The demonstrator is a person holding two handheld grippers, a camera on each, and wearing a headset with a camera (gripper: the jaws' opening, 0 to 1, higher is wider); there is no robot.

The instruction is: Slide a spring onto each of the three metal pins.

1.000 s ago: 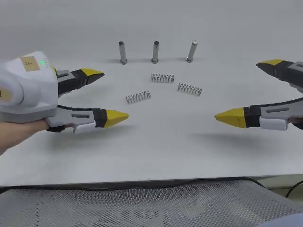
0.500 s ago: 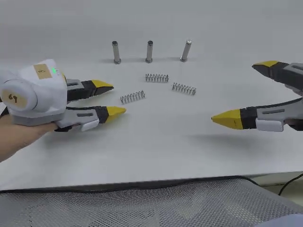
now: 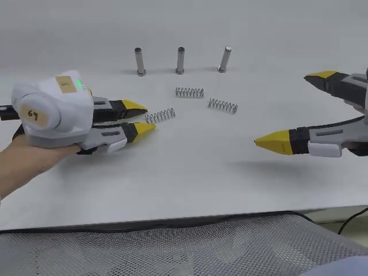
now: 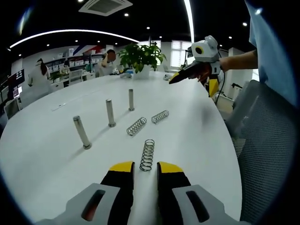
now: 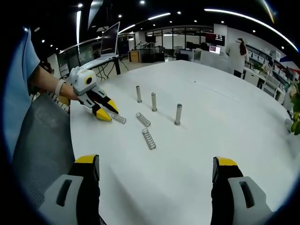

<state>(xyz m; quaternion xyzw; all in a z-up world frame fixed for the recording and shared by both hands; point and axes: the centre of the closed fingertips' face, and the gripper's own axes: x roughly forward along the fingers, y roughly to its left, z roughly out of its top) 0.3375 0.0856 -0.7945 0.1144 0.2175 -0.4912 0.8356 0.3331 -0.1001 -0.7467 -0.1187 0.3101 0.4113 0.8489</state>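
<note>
The left gripper (image 4: 146, 168) has its jaws set narrow, with a slim gap between the yellow tips, and they hold nothing. Just ahead of that gap lies the nearest spring (image 4: 147, 154), its near end by the tips and its length running away from them; we cannot tell whether the tips touch it. The right gripper (image 5: 155, 161) has its jaws spread wide and empty, well apart from every part on the table.

Beyond the nearest spring we see the middle spring (image 3: 189, 92) and the right-hand spring (image 3: 222, 105), both lying flat and loose, apart from one another. Behind the springs, three metal pins stand in a row: the left pin (image 3: 139, 61) and centre pin (image 3: 180, 60) appear upright, and the right pin (image 3: 225, 59) seems to lean slightly in the head view. None of them carries a spring.

All of these parts rest on a plain white table (image 3: 190, 184) with a matt, unmarked surface. At its near edge, in the head view, we see the grey mesh of a chair (image 3: 172, 247).

In the left gripper view, a potted plant (image 4: 140, 56) stands at the far end of the table, with seated people behind it. The right gripper view shows an open office with a monitor (image 5: 110, 40), a standing person (image 5: 234, 54) and strip lights on a dark ceiling.
</note>
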